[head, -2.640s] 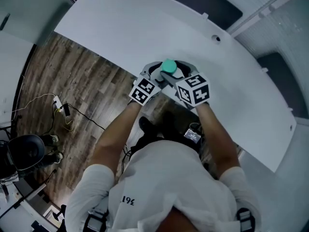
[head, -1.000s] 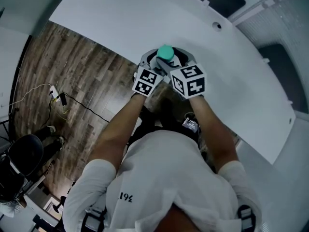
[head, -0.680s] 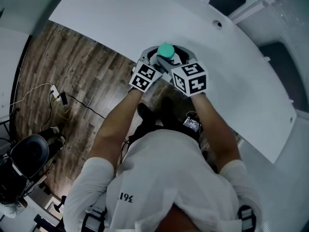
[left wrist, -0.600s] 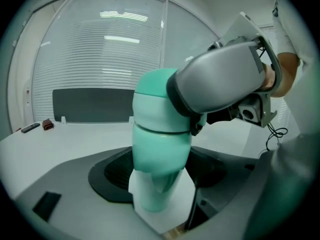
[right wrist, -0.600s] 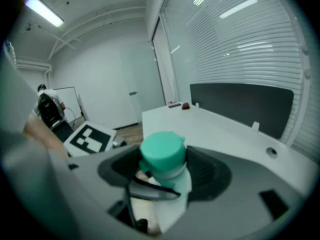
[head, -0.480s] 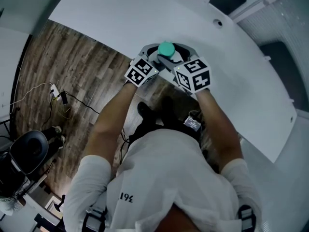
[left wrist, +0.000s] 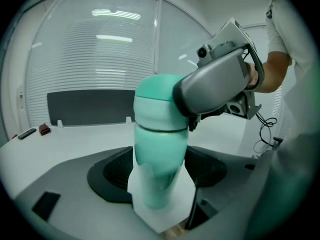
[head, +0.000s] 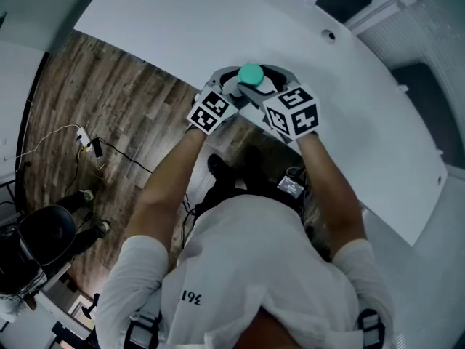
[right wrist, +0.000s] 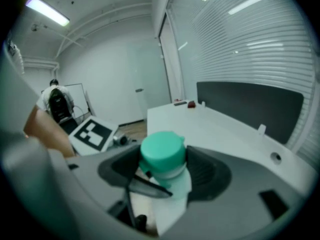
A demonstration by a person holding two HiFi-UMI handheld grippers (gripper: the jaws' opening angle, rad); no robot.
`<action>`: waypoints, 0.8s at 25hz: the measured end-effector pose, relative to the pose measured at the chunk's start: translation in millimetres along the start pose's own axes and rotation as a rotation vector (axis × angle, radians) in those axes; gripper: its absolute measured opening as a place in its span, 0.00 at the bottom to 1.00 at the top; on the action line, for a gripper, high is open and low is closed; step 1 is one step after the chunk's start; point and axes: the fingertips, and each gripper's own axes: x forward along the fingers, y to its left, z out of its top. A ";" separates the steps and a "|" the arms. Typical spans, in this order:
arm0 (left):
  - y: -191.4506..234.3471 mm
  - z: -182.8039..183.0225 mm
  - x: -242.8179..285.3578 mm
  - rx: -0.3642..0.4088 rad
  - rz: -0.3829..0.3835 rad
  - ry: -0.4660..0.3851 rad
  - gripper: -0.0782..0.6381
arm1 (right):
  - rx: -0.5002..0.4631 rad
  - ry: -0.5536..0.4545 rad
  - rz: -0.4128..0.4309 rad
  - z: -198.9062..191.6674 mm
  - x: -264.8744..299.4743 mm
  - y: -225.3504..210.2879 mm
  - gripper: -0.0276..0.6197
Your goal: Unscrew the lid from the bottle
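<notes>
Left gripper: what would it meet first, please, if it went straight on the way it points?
The bottle, held between the left gripper's jaws; past it, probably only the table, though depth is unclear.

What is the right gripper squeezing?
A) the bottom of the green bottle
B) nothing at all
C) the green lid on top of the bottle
C: in the right gripper view, the right gripper has its jaws closed on the lid, while the left gripper holds the bottle lower down, by its body.
</notes>
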 end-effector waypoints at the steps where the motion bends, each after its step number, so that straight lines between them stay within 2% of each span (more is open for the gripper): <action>1: 0.3 0.0 -1.8 -0.016 0.046 -0.018 0.58 | 0.012 -0.008 -0.015 -0.3 -0.5 -0.3 0.52; 5: 1.6 -0.8 -1.2 -0.044 0.188 -0.042 0.58 | 0.064 -0.039 -0.081 -0.9 -0.7 -1.9 0.52; 9: 5.5 -2.1 1.5 -0.063 0.254 -0.038 0.58 | 0.095 -0.058 -0.126 -1.5 0.2 -0.8 0.52; 15: 7.1 -1.3 1.8 -0.064 0.186 -0.054 0.57 | 0.075 -0.051 -0.101 0.7 2.5 -0.4 0.52; 20: 6.0 -3.0 2.3 -0.027 0.084 -0.036 0.57 | -0.019 -0.024 -0.055 -0.2 4.4 0.8 0.52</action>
